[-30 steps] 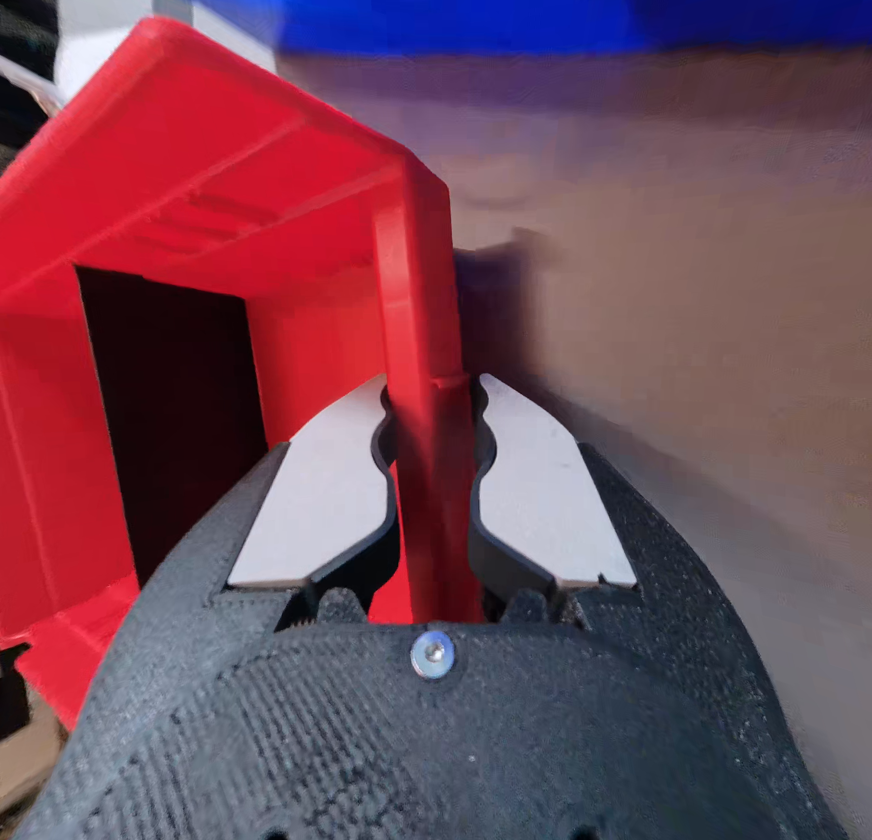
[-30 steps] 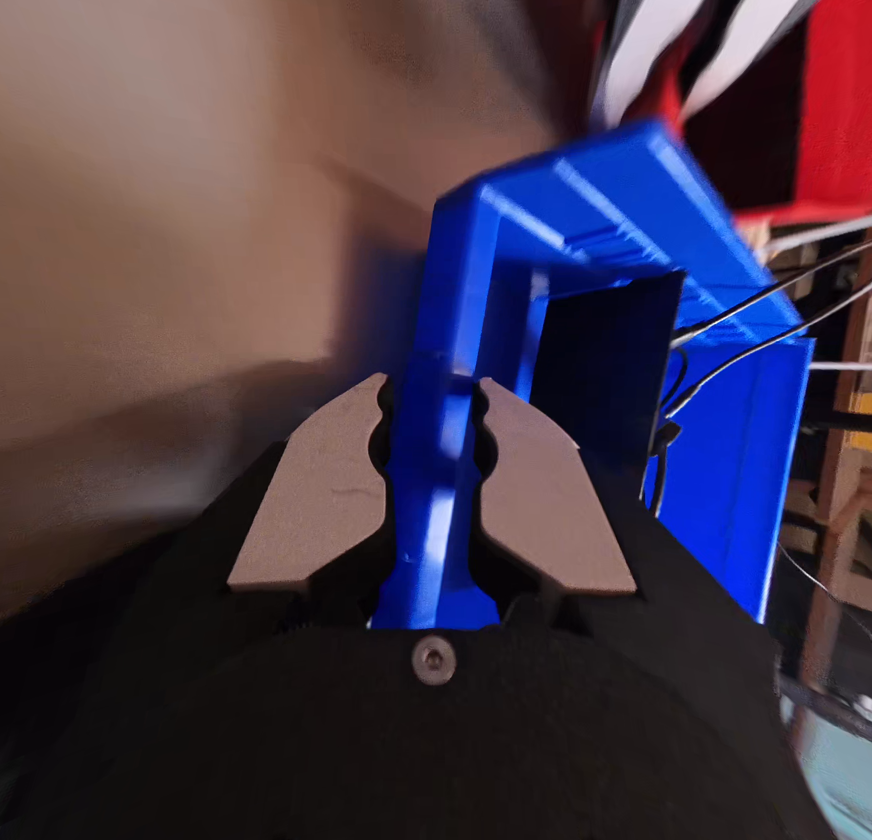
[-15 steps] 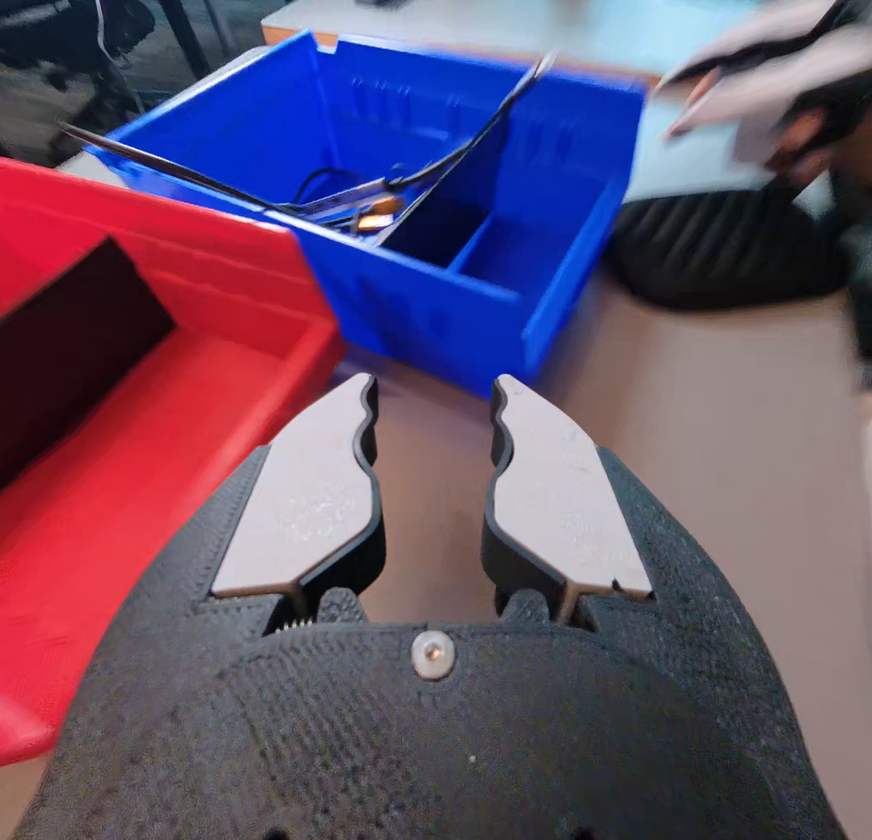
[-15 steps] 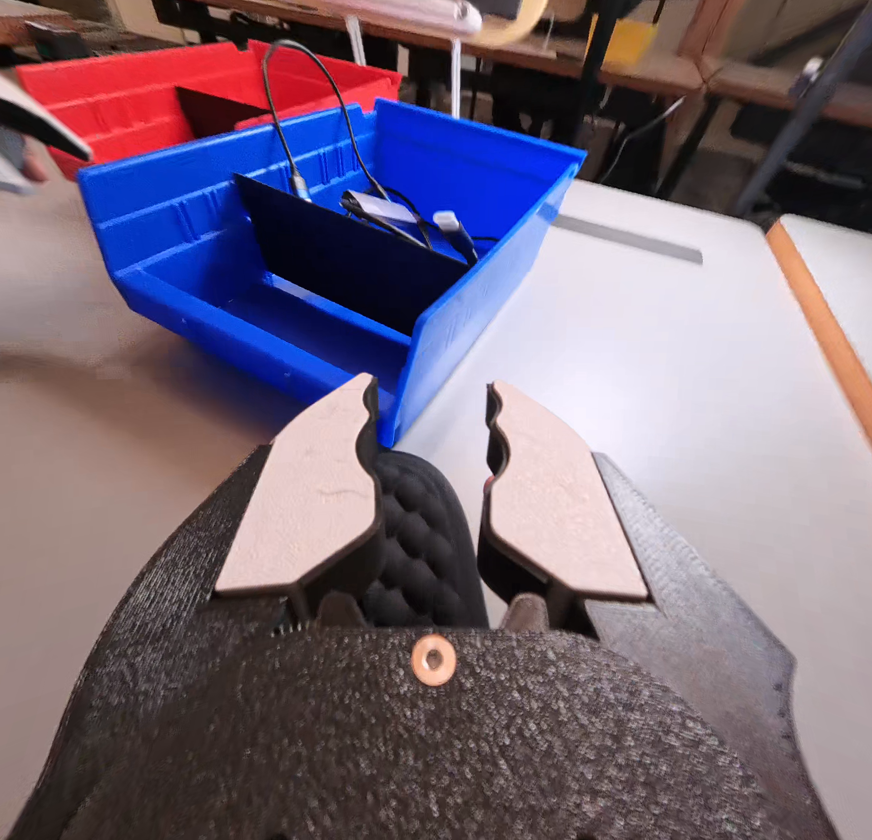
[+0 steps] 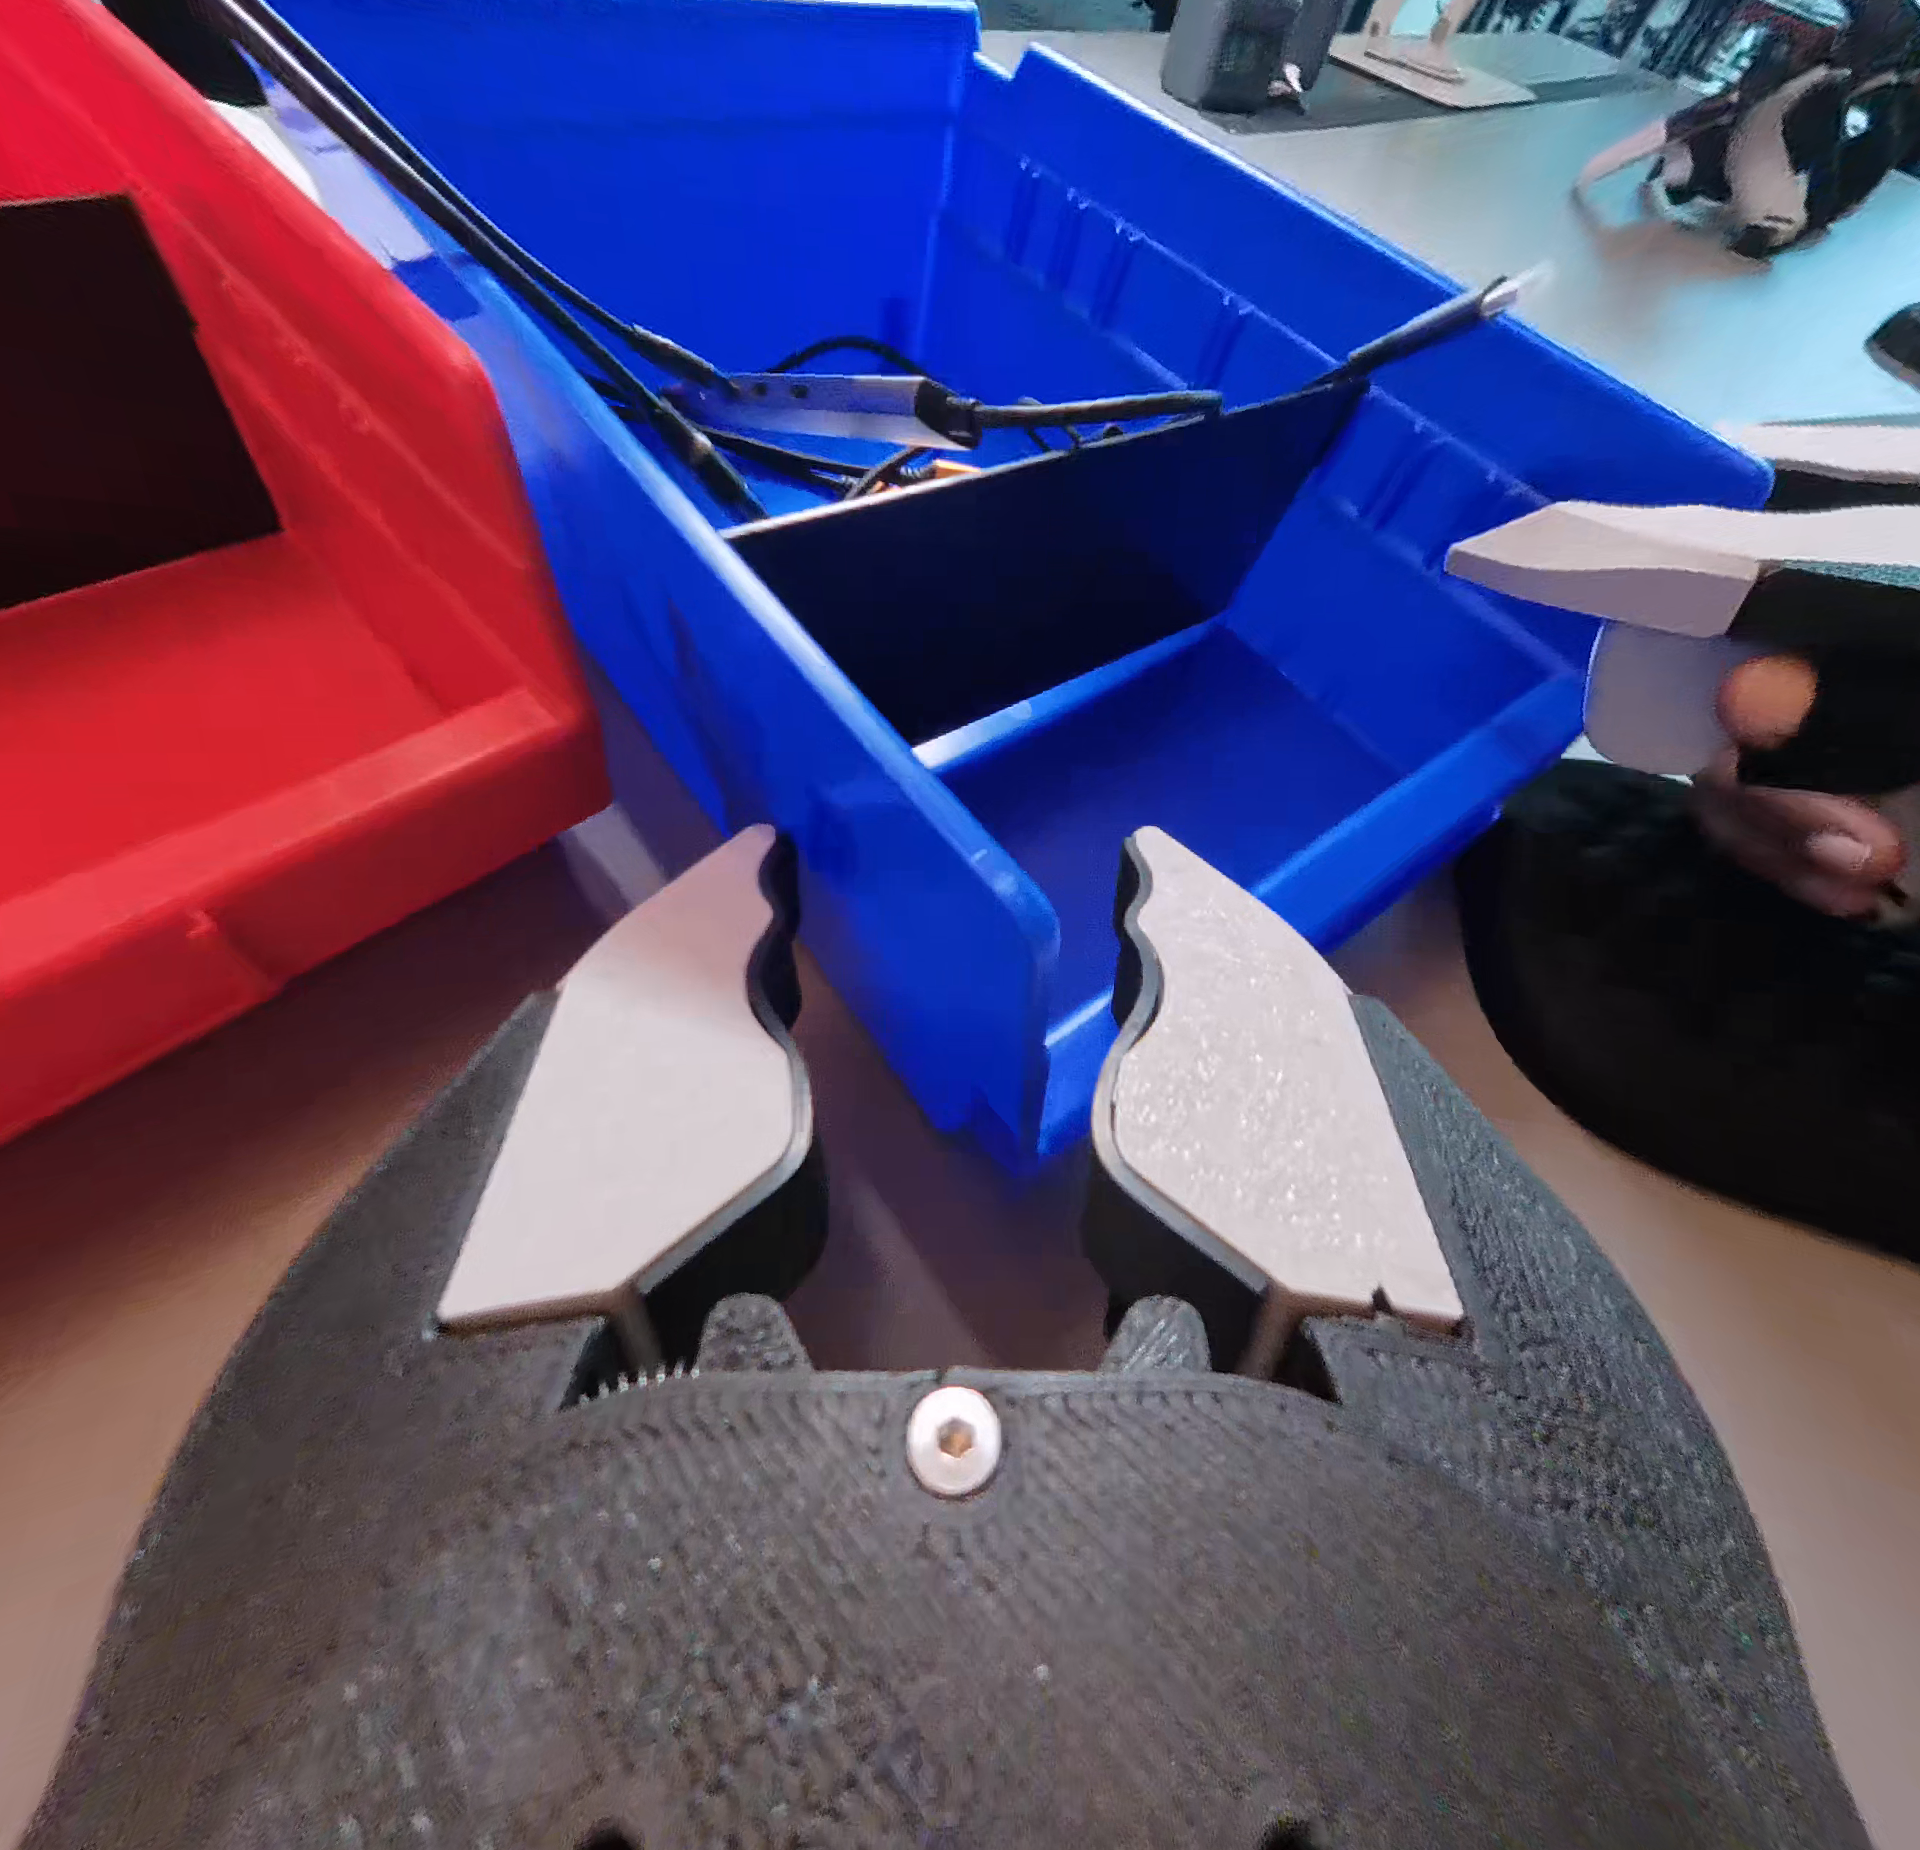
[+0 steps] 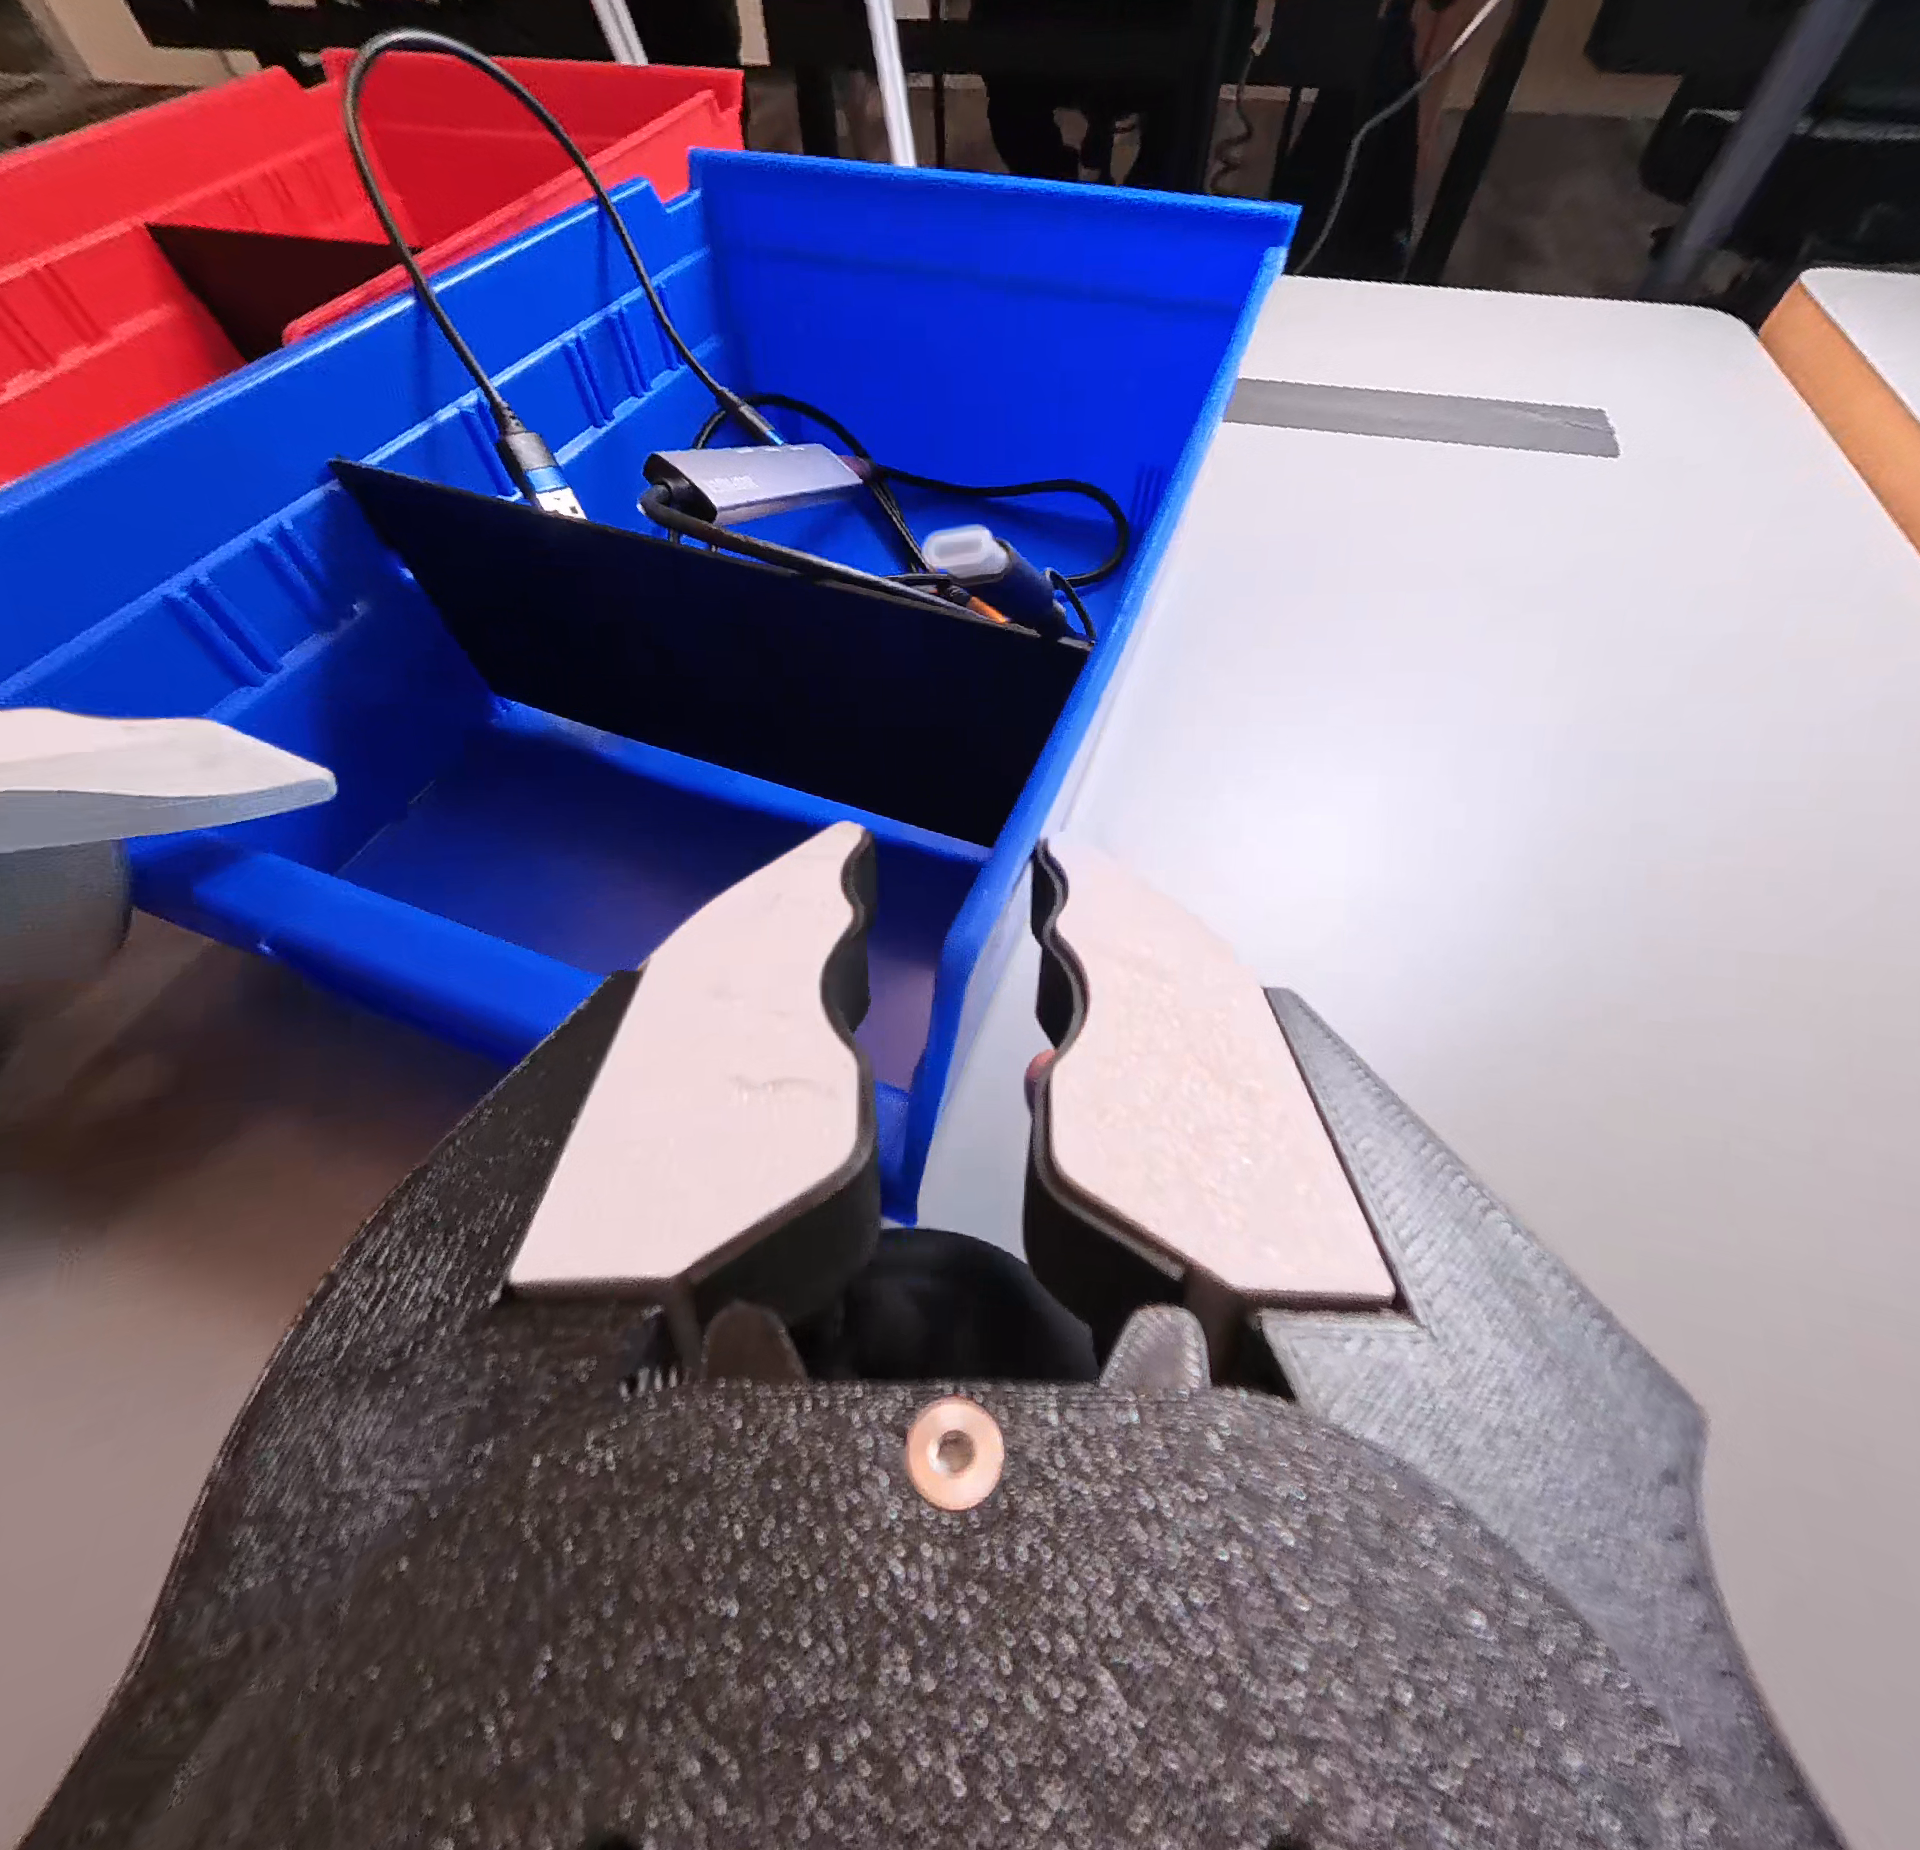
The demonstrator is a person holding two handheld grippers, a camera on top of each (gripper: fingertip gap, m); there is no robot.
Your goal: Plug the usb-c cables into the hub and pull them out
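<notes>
At the far left sits a red bin (image 5: pixel 260 740) with a dark divider inside it, right against the blue bin (image 6: pixel 977 325) on the pale table (image 6: pixel 1507 761). The left gripper (image 5: pixel 951 891) hangs low at the near left corner of the blue bin, jaws spread and holding nothing, the bin's side wall rising between the fingertips. Inside the blue bin a black divider (image 6: pixel 727 647) splits it in two: the near compartment is bare, and the far one holds the grey hub (image 6: pixel 753 481) lying among the black usb-c cables (image 6: pixel 997 512), one of which loops high over the rim toward the red bin. A white-tipped plug (image 6: pixel 961 550) lies beside the hub; whether any cable is seated in it I cannot tell. The right gripper (image 6: pixel 951 881) hangs at the bin's near right corner, jaws likewise spread and empty, straddling that side wall, with a strip of grey tape (image 6: pixel 1423 418) on the table farther right.
</notes>
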